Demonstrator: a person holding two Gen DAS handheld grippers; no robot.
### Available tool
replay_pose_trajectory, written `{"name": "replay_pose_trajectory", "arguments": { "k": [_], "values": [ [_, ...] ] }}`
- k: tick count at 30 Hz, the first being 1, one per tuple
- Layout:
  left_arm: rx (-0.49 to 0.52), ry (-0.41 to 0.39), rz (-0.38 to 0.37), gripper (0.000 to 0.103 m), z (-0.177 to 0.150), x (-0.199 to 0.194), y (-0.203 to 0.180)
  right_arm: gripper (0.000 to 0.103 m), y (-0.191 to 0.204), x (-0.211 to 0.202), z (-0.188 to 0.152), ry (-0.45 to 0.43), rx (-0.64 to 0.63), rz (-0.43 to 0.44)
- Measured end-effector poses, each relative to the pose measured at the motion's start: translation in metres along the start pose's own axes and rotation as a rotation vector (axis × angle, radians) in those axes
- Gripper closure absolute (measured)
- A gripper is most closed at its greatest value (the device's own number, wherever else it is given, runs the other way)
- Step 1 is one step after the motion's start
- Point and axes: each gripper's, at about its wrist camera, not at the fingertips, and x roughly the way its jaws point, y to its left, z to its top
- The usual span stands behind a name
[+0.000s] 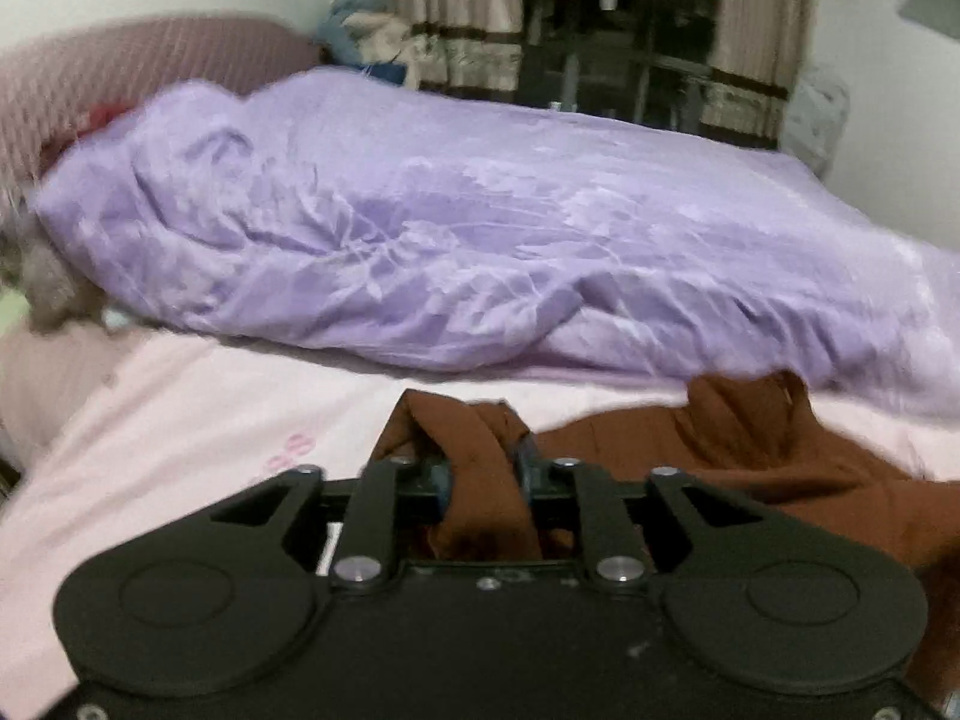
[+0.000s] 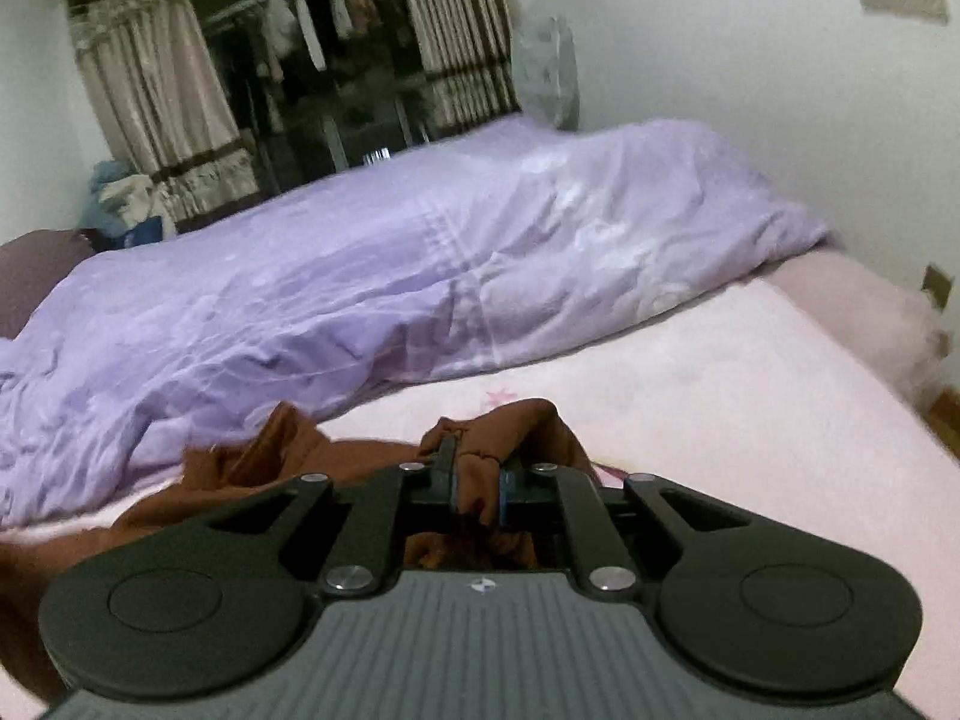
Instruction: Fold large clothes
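Where curtains [image 2: 150,102] hang, pink bed [image 2: 750,420], lilac duvet [image 2: 360,276]

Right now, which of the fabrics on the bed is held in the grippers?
The brown garment: both the left gripper and right gripper pinch it. The purple quilt and pink sheet lie untouched.

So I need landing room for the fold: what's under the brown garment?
Under the brown garment lies the pink sheet; anything beneath the cloth itself is covered.
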Motion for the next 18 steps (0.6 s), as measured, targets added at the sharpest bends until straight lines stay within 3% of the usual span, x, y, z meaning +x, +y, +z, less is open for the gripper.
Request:
{"name": "replay_pose_trajectory", "arguments": {
  "k": [3,5,7,8,11,12,15,18],
  "values": [
    [-0.051,0.048,-0.029,0.061,0.01,0.037,0.008,0.06,-0.013,0.044,-0.003,-0.028,0.083,0.037],
    [-0.054,0.041,-0.085,0.052,0.002,0.038,0.013,0.044,-0.027,0.055,-0.012,-0.027,0.143,0.085],
    [-0.058,0.013,-0.125,0.046,-0.009,0.032,0.03,0.028,-0.042,0.053,-0.026,-0.1,0.18,0.127],
    [-0.063,-0.031,-0.111,0.038,-0.011,0.027,0.036,0.027,-0.049,0.049,-0.035,-0.156,0.173,0.129],
    [-0.083,-0.151,-0.012,0.032,-0.007,0.014,0.054,0.021,-0.06,0.041,-0.043,-0.243,0.116,0.08],
    [-0.097,-0.159,-0.007,0.031,-0.006,0.013,0.062,0.018,-0.06,0.04,-0.044,-0.244,0.088,0.064],
    [-0.082,-0.098,-0.072,0.031,-0.007,0.019,0.07,0.016,-0.054,0.043,-0.051,-0.199,-0.04,0.047],
    [0.05,-0.011,-0.076,0.031,-0.026,0.037,0.053,0.012,-0.045,0.053,-0.059,-0.164,-0.129,0.05]
  ]
}}
